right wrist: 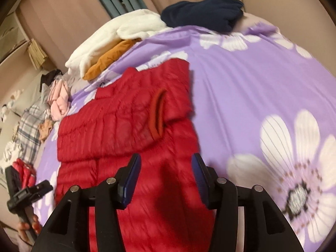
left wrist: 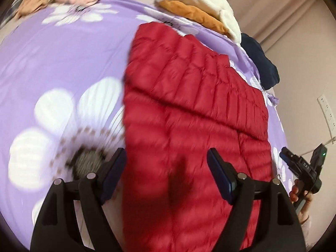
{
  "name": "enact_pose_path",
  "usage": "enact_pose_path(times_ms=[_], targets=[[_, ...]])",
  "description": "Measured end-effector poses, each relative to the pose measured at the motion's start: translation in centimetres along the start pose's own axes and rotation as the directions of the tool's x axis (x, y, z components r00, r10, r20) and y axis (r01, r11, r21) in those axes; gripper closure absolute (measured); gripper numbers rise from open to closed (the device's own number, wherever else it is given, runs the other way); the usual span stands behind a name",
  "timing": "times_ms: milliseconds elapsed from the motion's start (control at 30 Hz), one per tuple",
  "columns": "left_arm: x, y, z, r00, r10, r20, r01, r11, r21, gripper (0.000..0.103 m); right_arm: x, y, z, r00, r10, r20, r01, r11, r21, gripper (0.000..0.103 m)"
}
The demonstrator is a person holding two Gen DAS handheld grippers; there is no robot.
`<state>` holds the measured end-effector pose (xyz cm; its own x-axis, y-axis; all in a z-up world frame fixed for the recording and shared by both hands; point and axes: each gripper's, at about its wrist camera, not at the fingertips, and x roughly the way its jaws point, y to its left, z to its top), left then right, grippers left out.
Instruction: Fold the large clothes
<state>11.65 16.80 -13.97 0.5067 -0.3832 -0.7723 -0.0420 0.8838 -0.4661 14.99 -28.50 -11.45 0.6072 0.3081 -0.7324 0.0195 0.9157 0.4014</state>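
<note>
A red quilted down jacket (left wrist: 189,105) lies flat on the purple flowered bed sheet (left wrist: 63,63), with a folded-over part across its middle. My left gripper (left wrist: 167,155) hovers open over the jacket's near left side, with nothing pinched between its blue pads. In the right wrist view the same jacket (right wrist: 126,130) shows a sleeve folded over it, the red cuff (right wrist: 157,115) on top. My right gripper (right wrist: 166,159) stands open just above the jacket's near right part, and the fabric is not pressed by its pads.
White fleece (right wrist: 117,33), an orange garment (right wrist: 109,58) and a navy one (right wrist: 201,12) lie at the bed's far edge. Pink clothes (right wrist: 59,103) and plaid cloth (right wrist: 29,126) are piled on the left. A hand (left wrist: 298,191) holds the other gripper at the right edge.
</note>
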Motion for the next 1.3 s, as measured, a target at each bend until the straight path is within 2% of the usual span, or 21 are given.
enact_pose_path(times_ms=[167, 400, 567, 800, 1133, 1300], targets=[[-1.3, 1.8, -3.3, 0.999, -0.043, -0.024, 0.041, 0.997, -0.061, 0.024, -1.1, -1.7, -2.1, 0.999, 0.015, -0.038, -0.014, 0.999, 0.034, 0.053], [-1.1, 3.1, -6.7, 0.994, -0.086, -0.064, 0.078, 0.99, -0.119, 0.024, -1.8, -3.6, -4.2, 0.996, 0.029, -0.085, -0.022, 0.997, 0.079, 0.053], [-1.6, 3.2, -7.4, 0.994, -0.098, -0.055, 0.09, 0.988, -0.125, 0.023, -1.6, -4.0, -5.3, 0.992, 0.037, -0.124, -0.029, 0.997, 0.068, 0.053], [-1.6, 2.0, -8.4, 0.994, -0.08, -0.072, 0.076, 0.995, -0.066, 0.023, -0.8, -3.5, -6.6, 0.981, 0.077, -0.181, -0.068, 0.996, 0.056, 0.053], [-1.6, 1.9, -9.5, 0.984, -0.137, -0.111, 0.131, 0.989, -0.063, 0.022, -1.0, -4.3, -6.9, 0.973, 0.106, -0.207, -0.094, 0.993, 0.067, 0.053], [-2.2, 2.2, -10.5, 0.976, -0.174, -0.13, 0.165, 0.983, -0.077, 0.022, -1.6, -5.3, -7.7, 0.958, 0.157, -0.24, -0.141, 0.986, 0.085, 0.053]])
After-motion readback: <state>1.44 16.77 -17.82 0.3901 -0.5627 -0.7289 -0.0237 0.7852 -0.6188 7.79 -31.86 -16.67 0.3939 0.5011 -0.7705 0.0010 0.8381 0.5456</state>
